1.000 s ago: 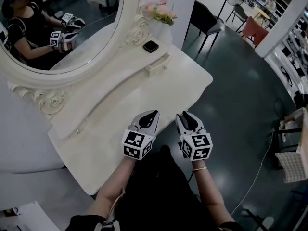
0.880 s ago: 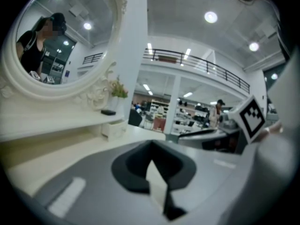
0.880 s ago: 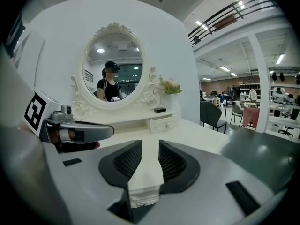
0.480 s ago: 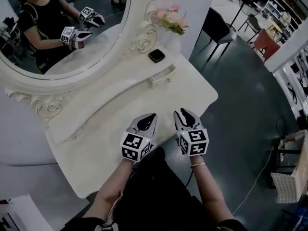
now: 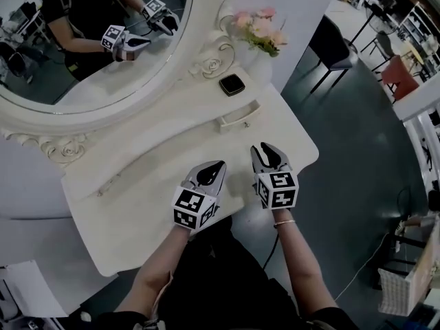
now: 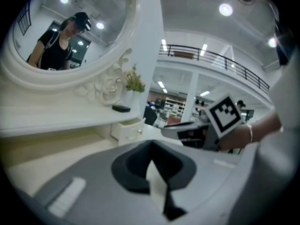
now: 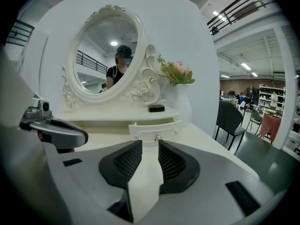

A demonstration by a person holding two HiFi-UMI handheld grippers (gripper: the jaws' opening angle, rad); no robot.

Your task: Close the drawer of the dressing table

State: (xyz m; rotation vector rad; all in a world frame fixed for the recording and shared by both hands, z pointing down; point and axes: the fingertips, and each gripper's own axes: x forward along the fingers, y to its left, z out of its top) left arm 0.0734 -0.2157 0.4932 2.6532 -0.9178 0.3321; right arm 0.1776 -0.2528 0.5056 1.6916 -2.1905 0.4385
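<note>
Drawer (image 5: 240, 115) stands pulled out just below the black case (image 5: 232, 84); right hand-held gripper (image 5: 268, 150), jaws slightly apart and empty, and left hand-held gripper (image 5: 216, 165), jaws together, are well short of that case; advise a square, steady push on the drawer front.

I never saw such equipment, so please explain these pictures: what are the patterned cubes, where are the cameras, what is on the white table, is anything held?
There is no robot: a person holds a two-jaw tool in each hand, and the cubes are part of these tools. The head view looks down from the person's head; each gripper view looks along one tool's jaws. The left gripper has its tips together, the right gripper is open; neither holds anything. The dressing table carries a mirror, flowers and a small black object; its drawer stands partly open.
</note>
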